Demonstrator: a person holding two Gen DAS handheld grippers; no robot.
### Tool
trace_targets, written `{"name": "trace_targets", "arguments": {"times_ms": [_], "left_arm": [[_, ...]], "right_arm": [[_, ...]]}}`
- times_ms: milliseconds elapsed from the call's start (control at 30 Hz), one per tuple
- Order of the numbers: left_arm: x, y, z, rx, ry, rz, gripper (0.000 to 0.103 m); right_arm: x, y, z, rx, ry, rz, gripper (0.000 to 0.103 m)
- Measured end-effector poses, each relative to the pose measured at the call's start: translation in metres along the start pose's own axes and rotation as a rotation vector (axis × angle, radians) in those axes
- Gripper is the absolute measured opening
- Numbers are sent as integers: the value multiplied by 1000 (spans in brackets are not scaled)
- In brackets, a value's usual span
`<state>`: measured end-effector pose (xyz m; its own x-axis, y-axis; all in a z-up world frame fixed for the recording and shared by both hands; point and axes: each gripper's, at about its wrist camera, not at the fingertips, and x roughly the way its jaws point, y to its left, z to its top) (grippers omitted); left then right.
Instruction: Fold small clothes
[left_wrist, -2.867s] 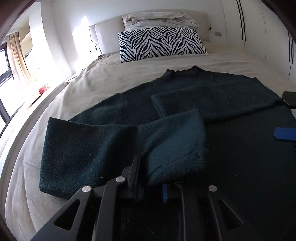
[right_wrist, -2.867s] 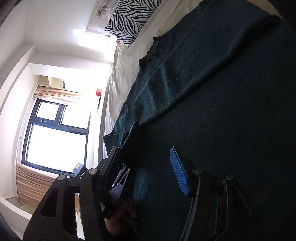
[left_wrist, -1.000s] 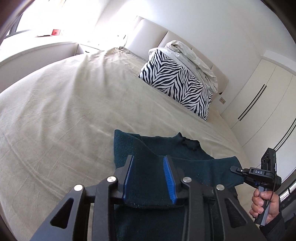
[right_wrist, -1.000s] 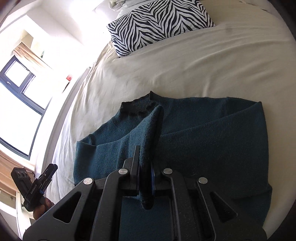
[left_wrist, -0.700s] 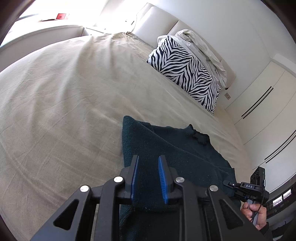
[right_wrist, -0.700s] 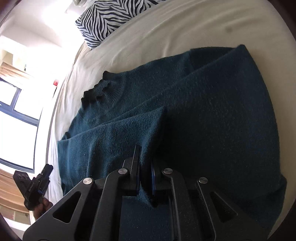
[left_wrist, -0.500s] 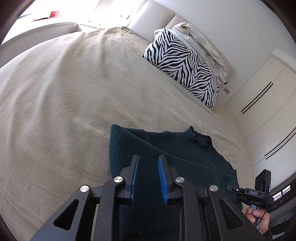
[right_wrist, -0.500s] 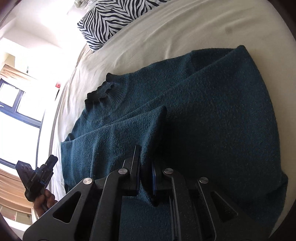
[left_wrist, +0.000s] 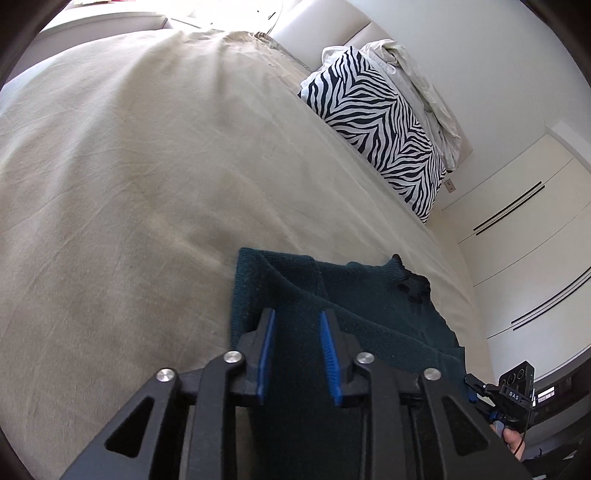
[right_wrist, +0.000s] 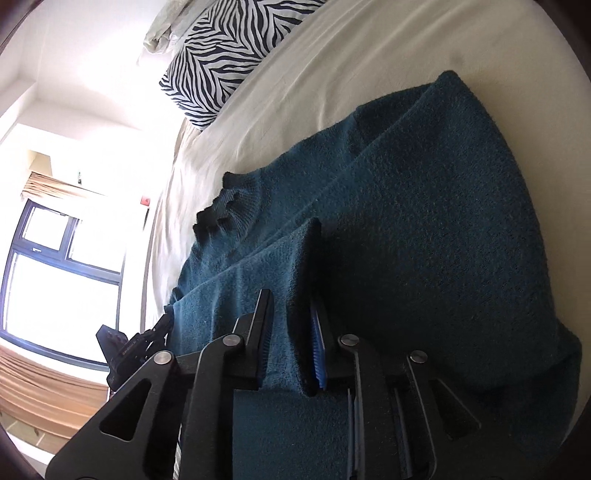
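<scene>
Teal sweater (right_wrist: 424, 221) flat on bed (left_wrist: 147, 166). Left claw (left_wrist: 297, 350) opening, fabric between the parted pads, ungripped. Right claw (right_wrist: 290, 339) opening around a raised fold, pads loose.

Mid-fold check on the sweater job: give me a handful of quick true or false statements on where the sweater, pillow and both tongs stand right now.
1. The sweater lies on the bed. True.
2. The sweater is bright red. False: it is dark teal.
3. A zebra-striped pillow sits at the head of the bed. True.
4. The right tongs hang clear of any cloth. False: a sweater fold stands between their opening jaws.
5. The left tongs are over bare sheet. False: sweater cloth lies between their opening jaws.
</scene>
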<state>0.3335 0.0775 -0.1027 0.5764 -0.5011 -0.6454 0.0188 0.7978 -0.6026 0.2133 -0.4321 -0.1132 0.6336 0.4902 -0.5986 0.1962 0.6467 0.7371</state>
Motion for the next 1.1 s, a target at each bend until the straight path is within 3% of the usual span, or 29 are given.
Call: {"name": "trace_targets", "arguments": {"times_ms": [100,133,233,300,400,567,667,900,1100], "left_arm": [[-6,-15,-22,72,6,44,38],[-7,-18,-31,96,11,68,38],[-12,-27,-54,196,-3,139,38],[-19,-32,-64,257,-7,181,38],[-31,-33,-74,307,-3,250,41],[-77,-22,-106,267,-6,246,43],[-116,-15,-133,221,-30,222,64],[-161,-5,-203,157,63,181,65],[-184,-1,-244,157,110,193,66]], "right_arm": [[-12,10,-4,-19,-53,11,38],[-13,12,-5,-27,-57,14,49],[3,11,-10,-65,2,-79,47],[4,11,-13,-115,-9,-98,44],[-6,10,-16,-72,-33,-110,46],[-47,10,-27,-73,-97,-245,47],[-85,8,-51,-92,-133,-219,47],[-153,-17,-136,-101,-135,-257,47],[-198,-37,-212,-137,-118,-330,47]]}}
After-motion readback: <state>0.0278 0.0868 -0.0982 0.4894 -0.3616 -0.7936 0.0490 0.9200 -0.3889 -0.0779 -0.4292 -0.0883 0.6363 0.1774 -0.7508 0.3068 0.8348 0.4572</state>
